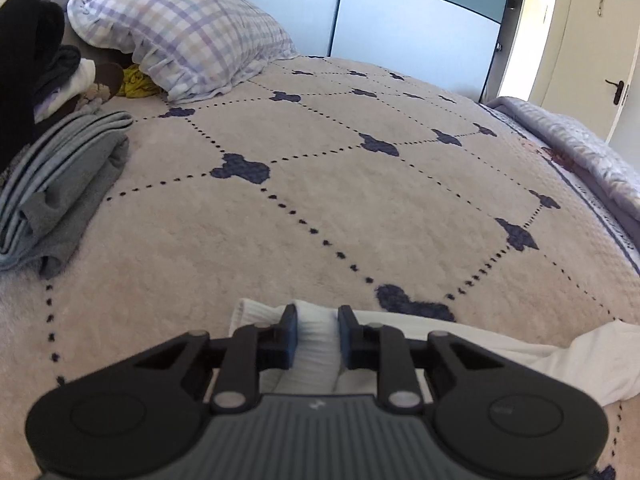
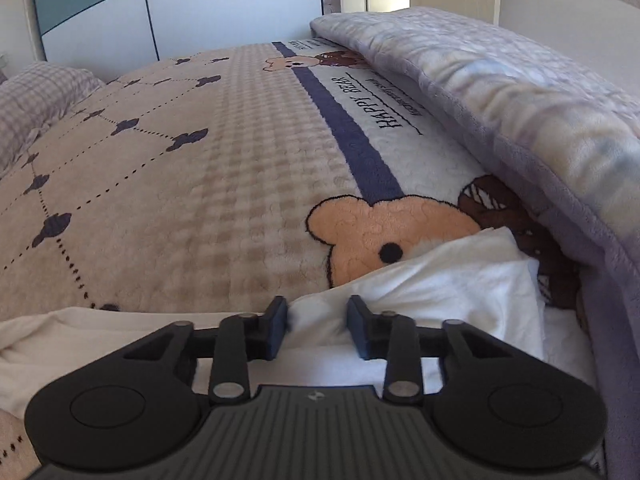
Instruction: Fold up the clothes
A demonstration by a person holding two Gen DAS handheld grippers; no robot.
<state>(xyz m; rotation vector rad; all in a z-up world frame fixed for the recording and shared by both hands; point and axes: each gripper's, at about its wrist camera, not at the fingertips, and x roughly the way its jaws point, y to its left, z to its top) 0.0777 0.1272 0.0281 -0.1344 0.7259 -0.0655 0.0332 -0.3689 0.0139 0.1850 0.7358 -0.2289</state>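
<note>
the white garment [image 1: 500, 344] lies spread along the bottom of both views on the beige blanket [image 1: 360, 200]. it looks laid out flat so it can be folded, with one gripper at each end, which is my reading of the setup.

in the left wrist view the left gripper [image 1: 317, 334] sits at bottom centre, jaws narrow and clamped on a bunched ribbed part of the garment, probably a cuff or collar. the cloth fills the gap between the blue pads [image 1: 291, 336] and pokes out past the tips toward the upper part of the frame. the rest of the garment trails off to the lower right.

in the right wrist view the right gripper [image 2: 317, 330] is also at bottom centre, jaws fairly narrow. white cloth [image 2: 440, 280] lies between and under the fingers and rises to a peak at right of centre, over the bear print [image 2: 380, 232]. the left pad seems to touch the cloth, but i cannot tell whether the pads really pinch it or only straddle it.

a folded grey stack [image 1: 68, 184] sits at the left edge of the left view, likely finished pieces set aside, with dark clothes [image 1: 28, 40] piled at upper left beside a checked pillow [image 1: 192, 36]. a quilted cover [image 2: 500, 92] is pushed to the right of the right view, leaving the middle of the bed for folding.
</note>
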